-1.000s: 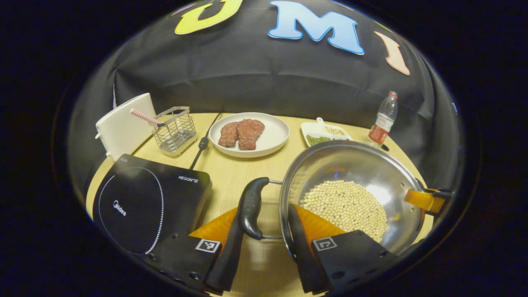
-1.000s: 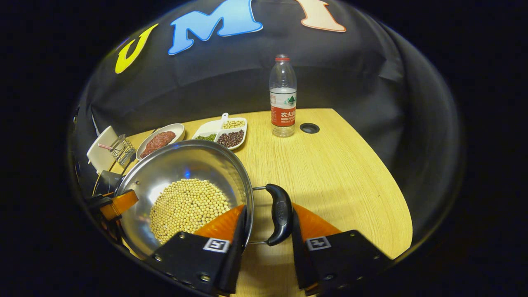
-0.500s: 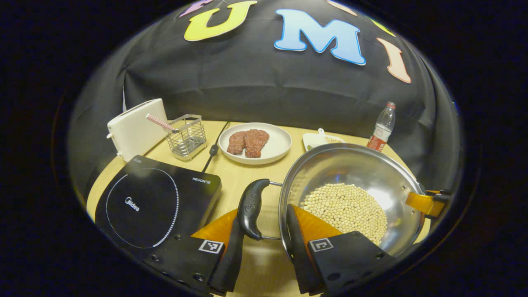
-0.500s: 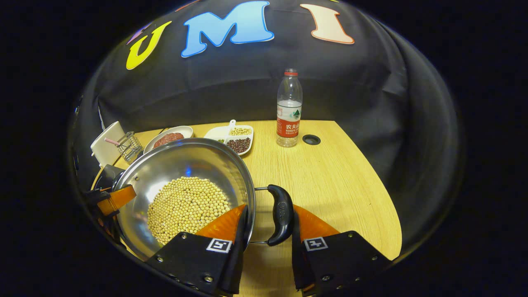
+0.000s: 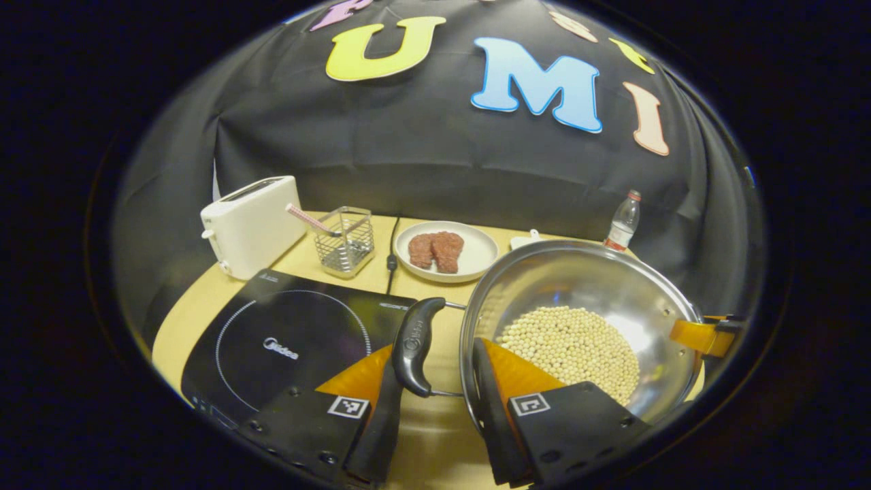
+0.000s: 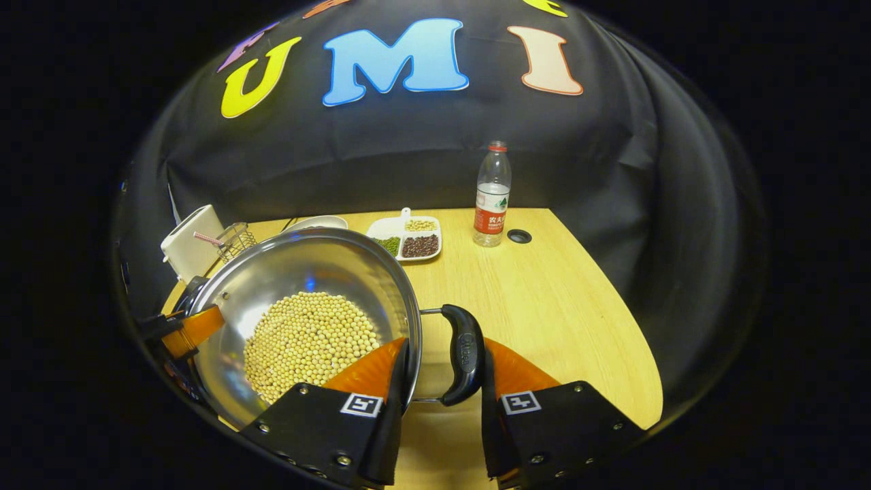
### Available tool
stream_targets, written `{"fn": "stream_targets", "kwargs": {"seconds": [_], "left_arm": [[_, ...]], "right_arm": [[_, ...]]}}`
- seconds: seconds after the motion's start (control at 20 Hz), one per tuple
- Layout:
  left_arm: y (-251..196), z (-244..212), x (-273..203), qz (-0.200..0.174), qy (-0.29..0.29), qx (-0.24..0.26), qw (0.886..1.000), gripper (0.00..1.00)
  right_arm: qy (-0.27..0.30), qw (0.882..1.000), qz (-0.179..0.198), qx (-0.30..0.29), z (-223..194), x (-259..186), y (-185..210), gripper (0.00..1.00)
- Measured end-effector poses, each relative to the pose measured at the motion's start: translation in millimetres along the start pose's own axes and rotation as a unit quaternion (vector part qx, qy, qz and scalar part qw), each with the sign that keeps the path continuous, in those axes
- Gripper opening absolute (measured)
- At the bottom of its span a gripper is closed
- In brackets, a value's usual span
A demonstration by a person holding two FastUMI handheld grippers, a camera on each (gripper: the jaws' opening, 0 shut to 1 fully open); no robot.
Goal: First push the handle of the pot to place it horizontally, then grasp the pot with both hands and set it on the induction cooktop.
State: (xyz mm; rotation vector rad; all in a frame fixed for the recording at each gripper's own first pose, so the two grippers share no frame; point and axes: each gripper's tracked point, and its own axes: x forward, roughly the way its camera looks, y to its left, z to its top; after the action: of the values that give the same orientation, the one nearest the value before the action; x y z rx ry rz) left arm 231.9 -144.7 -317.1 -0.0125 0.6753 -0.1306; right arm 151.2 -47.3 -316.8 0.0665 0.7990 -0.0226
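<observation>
Item: pot (image 5: 578,320) of loose beans (image 5: 571,344), carried above the worktop (image 6: 544,292), beside the induction cooktop (image 5: 292,340). My left gripper (image 5: 435,408) and right gripper (image 6: 439,408) each pinch a side handle with the rim. Risk: uneven lift tilts pot, beans spill; grip slips.

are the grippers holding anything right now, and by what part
Both hold the pot: the left gripper spans its left black side handle and rim, the right gripper its right side handle and rim.
</observation>
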Motion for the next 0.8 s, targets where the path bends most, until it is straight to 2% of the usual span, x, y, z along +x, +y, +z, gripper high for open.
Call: {"fn": "stream_targets", "kwargs": {"seconds": [0.05,0.1,0.3,0.45,0.5,0.55,0.6,0.65,0.7,0.8], "left_arm": [[12,1,-5,0.000,-0.001,0.001,1.000,0.61],[21,2,-7,0.000,0.000,0.002,1.000,0.57],[69,4,-20,0.000,-0.002,0.006,1.000,0.61],[109,5,-25,-0.002,-0.003,0.008,1.000,0.61],[121,5,-26,-0.003,-0.002,0.008,1.000,0.58],[133,5,-28,-0.004,-0.002,0.008,1.000,0.61],[144,5,-27,-0.004,-0.003,0.008,1.000,0.62],[156,4,-27,-0.004,-0.001,0.008,1.000,0.58],[167,6,-27,-0.003,-0.001,0.008,1.000,0.62],[188,6,-27,0.000,0.000,0.007,1.000,0.61]], "right_arm": [[0.002,1.000,-0.001,0.003,-3,-4,11,0.49],[0.002,1.000,-0.001,0.004,-5,-7,21,0.49],[-0.001,1.000,-0.002,0.009,-11,-20,65,0.49],[-0.002,1.000,-0.004,0.010,-15,-27,99,0.49],[-0.003,1.000,-0.006,0.010,-17,-29,109,0.49],[-0.003,1.000,-0.007,0.009,-18,-31,121,0.49],[-0.003,1.000,-0.007,0.010,-19,-31,130,0.49],[-0.002,1.000,-0.008,0.010,-20,-33,142,0.49],[-0.001,1.000,-0.008,0.010,-21,-33,150,0.49],[0.000,1.000,-0.005,0.010,-22,-33,171,0.49]]}}
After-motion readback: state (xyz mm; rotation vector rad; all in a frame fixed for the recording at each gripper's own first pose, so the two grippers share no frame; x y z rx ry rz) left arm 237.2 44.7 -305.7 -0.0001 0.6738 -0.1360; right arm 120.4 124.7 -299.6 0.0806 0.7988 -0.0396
